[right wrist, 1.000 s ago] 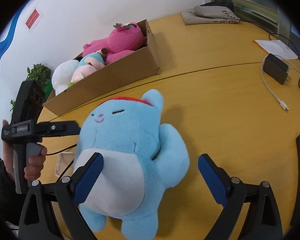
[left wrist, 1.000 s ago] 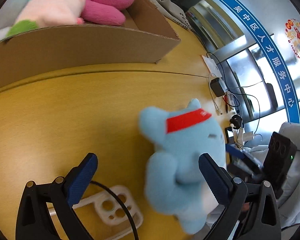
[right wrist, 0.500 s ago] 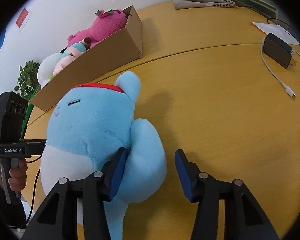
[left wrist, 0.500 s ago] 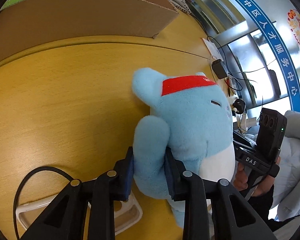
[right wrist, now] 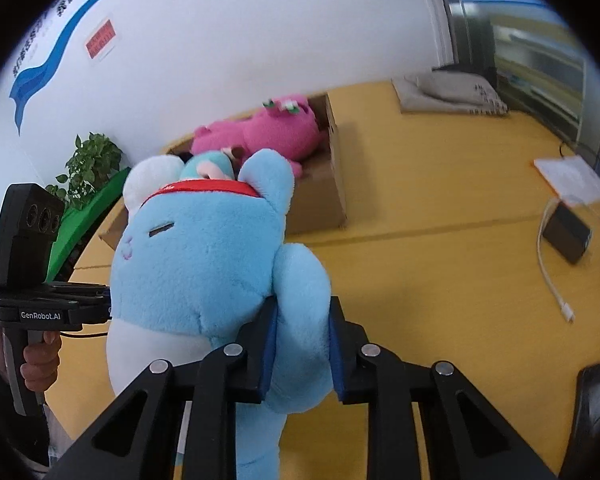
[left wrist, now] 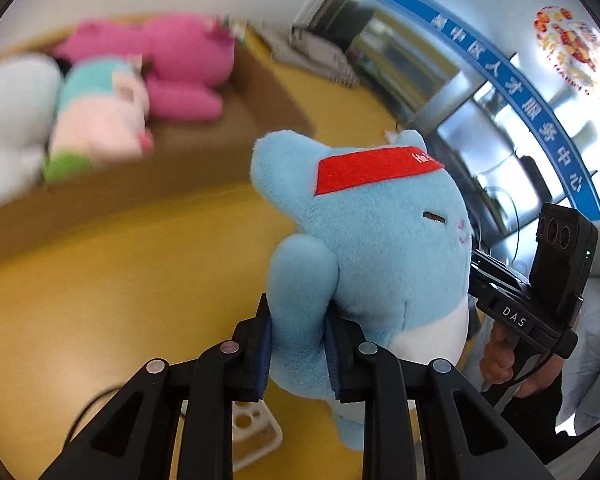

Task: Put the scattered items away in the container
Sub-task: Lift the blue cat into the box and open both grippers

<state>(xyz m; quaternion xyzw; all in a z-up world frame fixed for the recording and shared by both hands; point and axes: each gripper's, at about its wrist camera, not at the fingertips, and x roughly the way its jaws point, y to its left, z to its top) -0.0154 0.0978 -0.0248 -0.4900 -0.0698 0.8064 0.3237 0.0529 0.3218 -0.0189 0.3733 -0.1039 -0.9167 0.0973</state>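
Both grippers are clenching the blue plush (left wrist: 380,248): the left gripper (left wrist: 298,344) is pinching one arm, the right gripper (right wrist: 300,344) the other, and the toy is hanging above the bench (right wrist: 440,248), near side of the box (right wrist: 328,196). The fingers are gripping only soft limbs, so the plush is likely at risk of slipping out or snagging the box's near wall, since the box is already holding other toys.

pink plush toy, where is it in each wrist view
Left wrist view: pink plush toy upper left, lying in the cardboard box.
Right wrist view: pink plush toy just above centre, in the box.
Shared landmark: the blue plush held in front.
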